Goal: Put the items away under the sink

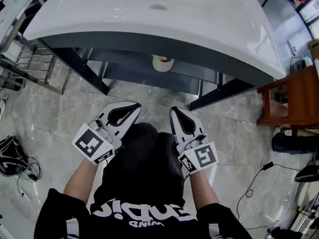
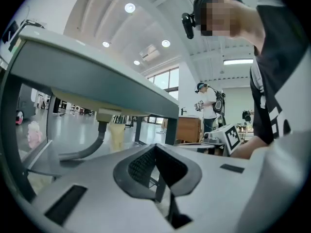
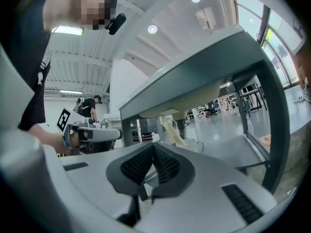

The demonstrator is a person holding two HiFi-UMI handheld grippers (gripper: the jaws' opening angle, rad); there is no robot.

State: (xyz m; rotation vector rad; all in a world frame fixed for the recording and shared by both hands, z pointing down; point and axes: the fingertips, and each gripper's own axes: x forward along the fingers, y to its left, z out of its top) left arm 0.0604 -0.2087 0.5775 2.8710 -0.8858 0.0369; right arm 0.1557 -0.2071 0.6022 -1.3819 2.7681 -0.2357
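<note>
The white sink (image 1: pixel 209 29) stands on a dark frame, with a dark shelf (image 1: pixel 149 76) beneath it. A cream drain fitting (image 1: pixel 163 62) hangs under the basin; a grey hose (image 2: pixel 87 147) runs from it. My left gripper (image 1: pixel 130 106) and right gripper (image 1: pixel 174 109) are held side by side above the person's lap, both pointing at the space under the sink. The left gripper (image 2: pixel 155 147) is shut, its pads meeting with nothing between them. The right gripper (image 3: pixel 153 147) is also shut and empty. Each gripper view shows the other gripper off to its side.
A wooden stand (image 1: pixel 291 101) is at the right of the sink, and a metal rack (image 1: pixel 30 63) at its left. Cables (image 1: pixel 254 183) and a dark bag (image 1: pixel 10 156) lie on the tiled floor. Another person (image 2: pixel 210 106) stands far off.
</note>
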